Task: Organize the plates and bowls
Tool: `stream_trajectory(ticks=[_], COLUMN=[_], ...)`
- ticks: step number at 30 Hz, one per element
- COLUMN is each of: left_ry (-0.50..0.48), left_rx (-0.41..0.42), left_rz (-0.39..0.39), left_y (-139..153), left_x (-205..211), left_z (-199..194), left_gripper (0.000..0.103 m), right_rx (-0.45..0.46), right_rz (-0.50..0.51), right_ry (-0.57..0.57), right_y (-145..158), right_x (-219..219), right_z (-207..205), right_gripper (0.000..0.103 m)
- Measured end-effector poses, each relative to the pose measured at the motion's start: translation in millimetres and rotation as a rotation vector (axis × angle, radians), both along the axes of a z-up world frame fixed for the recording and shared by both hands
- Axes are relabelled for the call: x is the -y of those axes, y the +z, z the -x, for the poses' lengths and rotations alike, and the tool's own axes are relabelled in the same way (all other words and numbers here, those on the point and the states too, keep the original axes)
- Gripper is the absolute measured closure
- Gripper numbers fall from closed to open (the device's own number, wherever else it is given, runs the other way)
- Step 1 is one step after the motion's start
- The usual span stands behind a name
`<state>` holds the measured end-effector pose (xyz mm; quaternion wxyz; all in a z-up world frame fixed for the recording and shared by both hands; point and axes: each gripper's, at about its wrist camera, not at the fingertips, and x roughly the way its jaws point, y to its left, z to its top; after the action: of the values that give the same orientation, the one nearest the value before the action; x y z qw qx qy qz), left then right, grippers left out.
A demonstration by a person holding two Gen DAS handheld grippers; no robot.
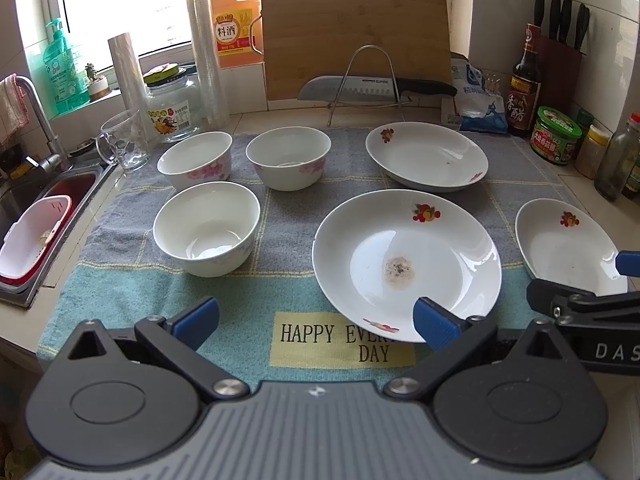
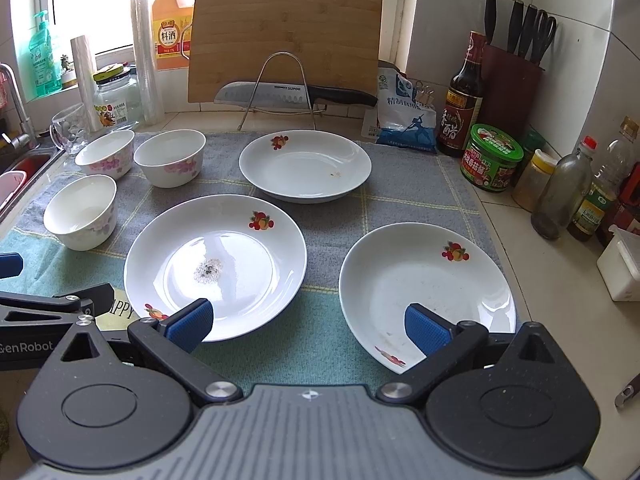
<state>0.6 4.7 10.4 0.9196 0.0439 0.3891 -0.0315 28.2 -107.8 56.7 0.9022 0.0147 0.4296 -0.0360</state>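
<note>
Three white bowls stand on the towel at the left: a near one (image 1: 207, 233) (image 2: 81, 211) and two with pink flowers behind (image 1: 196, 160) (image 1: 289, 158). Three white plates with fruit prints lie to the right: a middle one (image 1: 406, 262) (image 2: 216, 264) with a brown stain, a far one (image 1: 426, 156) (image 2: 305, 166), and a right one (image 1: 568, 246) (image 2: 426, 290). My left gripper (image 1: 316, 322) is open and empty, low over the towel's front edge. My right gripper (image 2: 308, 326) is open and empty, between the middle and right plates.
A sink (image 1: 44, 208) with a white-and-red basket lies at the left. A glass mug (image 1: 122, 140), jar, knife on a wire rack (image 1: 360, 88) and cutting board stand behind. Bottles and jars (image 2: 492, 158) and a knife block line the right wall.
</note>
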Motion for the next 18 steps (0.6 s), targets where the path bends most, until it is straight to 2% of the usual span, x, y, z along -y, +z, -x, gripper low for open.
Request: stream_trajectory(ticks=[11,18], left_ry=[-0.038,-0.110], left_rx=[0.024,0.038], left_rz=[0.015,0.053], left_y=[1,5], left_x=[-9,-18], left_z=[-6,-15], left_gripper=[0.001,0.001], right_rx=[0.006,0.033], right_rz=[0.021,0.050], right_ry=[-0.021,-0.053], right_y=[2,3], right_x=[-9,-9], right_z=[-2,-1], right_gripper=[0.000,0.000])
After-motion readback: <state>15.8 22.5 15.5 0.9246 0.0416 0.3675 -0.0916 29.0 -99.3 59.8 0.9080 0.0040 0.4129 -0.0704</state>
